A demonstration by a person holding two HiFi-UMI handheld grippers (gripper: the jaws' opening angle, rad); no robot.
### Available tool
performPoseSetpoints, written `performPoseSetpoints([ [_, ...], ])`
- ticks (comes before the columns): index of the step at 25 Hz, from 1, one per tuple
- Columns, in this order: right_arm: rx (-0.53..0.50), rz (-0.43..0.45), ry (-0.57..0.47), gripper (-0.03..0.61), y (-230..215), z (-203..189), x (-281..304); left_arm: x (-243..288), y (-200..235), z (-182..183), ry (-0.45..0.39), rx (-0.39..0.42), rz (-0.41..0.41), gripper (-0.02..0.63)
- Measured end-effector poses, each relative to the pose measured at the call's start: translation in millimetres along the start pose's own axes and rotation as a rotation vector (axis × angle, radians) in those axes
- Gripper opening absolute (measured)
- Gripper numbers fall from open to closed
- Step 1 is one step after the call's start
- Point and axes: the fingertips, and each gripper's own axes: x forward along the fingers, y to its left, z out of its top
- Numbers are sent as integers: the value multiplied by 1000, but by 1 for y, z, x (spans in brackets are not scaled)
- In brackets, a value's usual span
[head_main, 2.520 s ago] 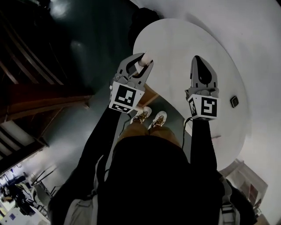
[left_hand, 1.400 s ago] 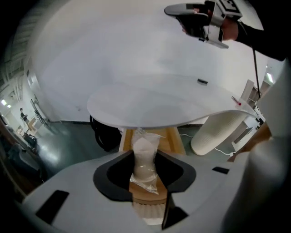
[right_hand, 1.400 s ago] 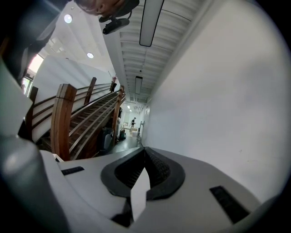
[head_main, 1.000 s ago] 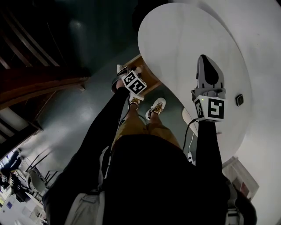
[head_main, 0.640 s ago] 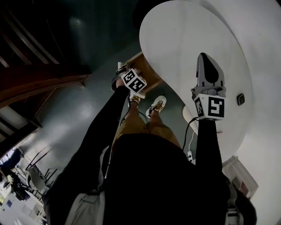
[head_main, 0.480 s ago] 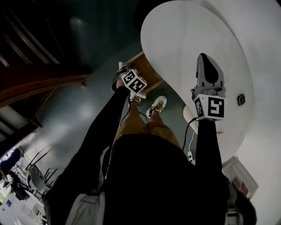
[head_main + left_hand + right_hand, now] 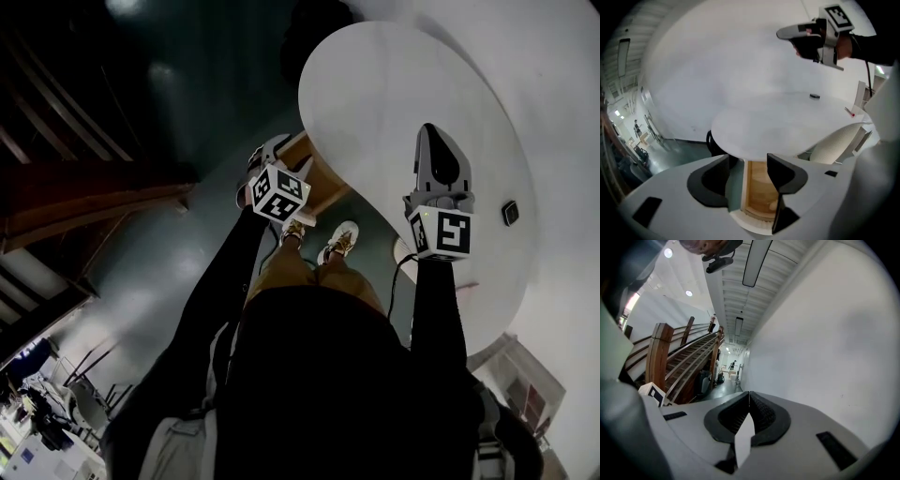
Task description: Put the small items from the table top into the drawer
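Wooden drawer (image 7: 757, 190) stands open under the round white tabletop's (image 7: 787, 131) edge. A pale rounded thing (image 7: 775, 205) lies inside it (identity unclear). Small dark item (image 7: 507, 213) lies near the tabletop's right edge. Left gripper (image 7: 747, 160) is above the drawer; its jaws have just been opening and stand spread and empty. Right gripper (image 7: 749, 397) is pressed together, holding nothing.

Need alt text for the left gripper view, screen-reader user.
The left tongs, whose jaws have just been opening and hold nothing, hang over an open wooden drawer under the edge of a round white table. A small dark item lies on the far side of the table, and the right tongs hover above it.
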Motion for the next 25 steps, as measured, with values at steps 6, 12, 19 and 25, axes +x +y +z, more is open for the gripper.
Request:
performPoseSetpoints([
  [6, -26, -88, -50, 28, -9, 31, -6, -66, 30, 99, -286, 48, 24, 265],
  [12, -49, -193, -92, 28, -15, 51, -21, -128, 48, 179, -536, 83, 13, 265],
  [19, -64, -316, -127, 28, -30, 66, -53, -188, 29, 263, -811, 180, -43, 264],
  [25, -68, -415, -120, 28, -60, 58, -99, -181, -24, 296, -843, 212, -160, 264],
])
